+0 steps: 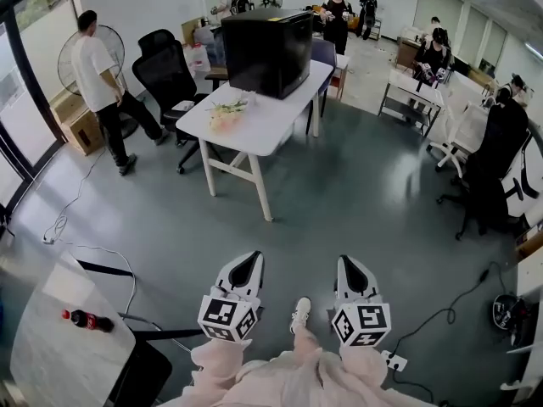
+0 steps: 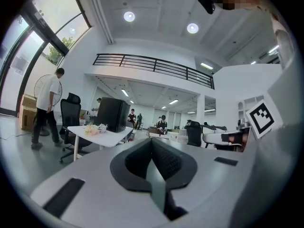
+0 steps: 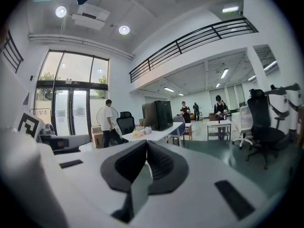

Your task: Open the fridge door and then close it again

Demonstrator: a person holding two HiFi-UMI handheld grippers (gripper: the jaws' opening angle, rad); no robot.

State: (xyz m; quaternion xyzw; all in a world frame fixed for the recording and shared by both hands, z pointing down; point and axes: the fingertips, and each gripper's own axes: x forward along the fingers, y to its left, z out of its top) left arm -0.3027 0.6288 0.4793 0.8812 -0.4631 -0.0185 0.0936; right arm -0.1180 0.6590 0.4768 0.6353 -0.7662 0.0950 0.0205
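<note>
Black and boxy, the fridge point(image 1: 267, 53) sits on the far end of a white table point(image 1: 271, 121), well apart from me across open grey floor point(image 1: 365, 193). Its door looks closed, though from this range I cannot make out a handle or which edge is hinged.

Both tools are idle. My left gripper point(image 1: 246, 265) and right gripper point(image 1: 352, 270) hang side by side low in the head view, pointed roughly level and forward. In the left gripper view the jaws are pressed together on nothing, and the right gripper view shows the same: clenched, empty, with the fridge point(image 3: 158, 115) small in the distance over the tips.

I judge this to be the approach, before any contact: nothing of the opening step has begun.

The next move calls for closing the gap to the table, coming round to whichever face carries the door. Once near, I would need one gripper's jaws spread and brought to the door's free edge or handle, then a pull along the hinge arc. A black chair point(image 1: 165, 66) and a person in a white shirt point(image 1: 97, 75) stand to the table's left, so the clearer lane looks to be straight ahead or slightly right.
</note>
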